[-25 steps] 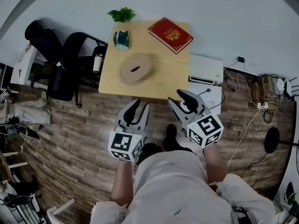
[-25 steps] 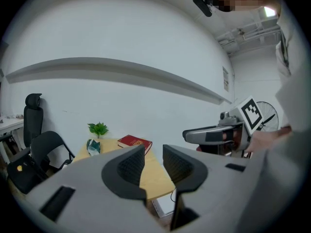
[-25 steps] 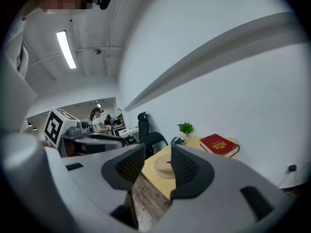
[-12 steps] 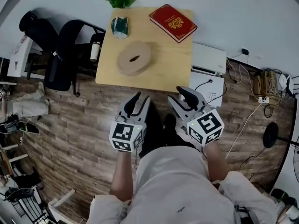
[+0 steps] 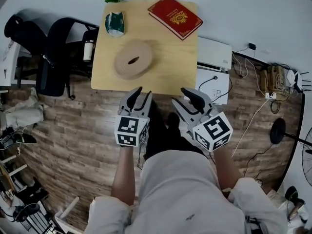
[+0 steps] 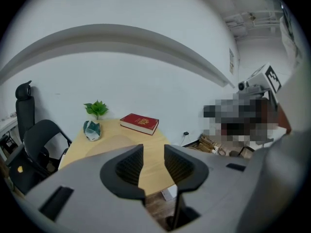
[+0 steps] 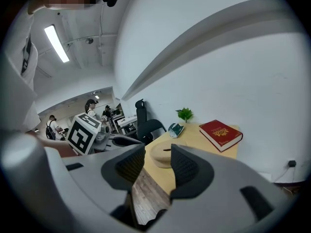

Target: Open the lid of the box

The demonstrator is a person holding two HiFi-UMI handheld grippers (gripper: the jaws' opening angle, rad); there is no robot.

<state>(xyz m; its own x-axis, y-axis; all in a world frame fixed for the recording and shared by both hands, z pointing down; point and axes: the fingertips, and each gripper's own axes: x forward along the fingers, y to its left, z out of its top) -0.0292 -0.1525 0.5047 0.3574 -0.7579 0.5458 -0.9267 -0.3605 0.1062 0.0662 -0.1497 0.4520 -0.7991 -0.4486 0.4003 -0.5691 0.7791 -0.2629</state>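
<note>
The left gripper [image 5: 143, 92] and the right gripper [image 5: 184, 99] are hovering just short of the near edge of the light wooden table [image 5: 183, 74]. Each is holding its ribbed dark jaws apart with nothing between them, and the round, flat, pale wooden box [image 5: 133, 59] with a slot in its lid is lying ahead of them, closer to the left gripper's line. The lid is looking smooth, low and shallow-rimmed, so the reach is probably calling for one gripper steadying the base while the other is pinching the lid's edge squarely and lifting straight up.
</note>
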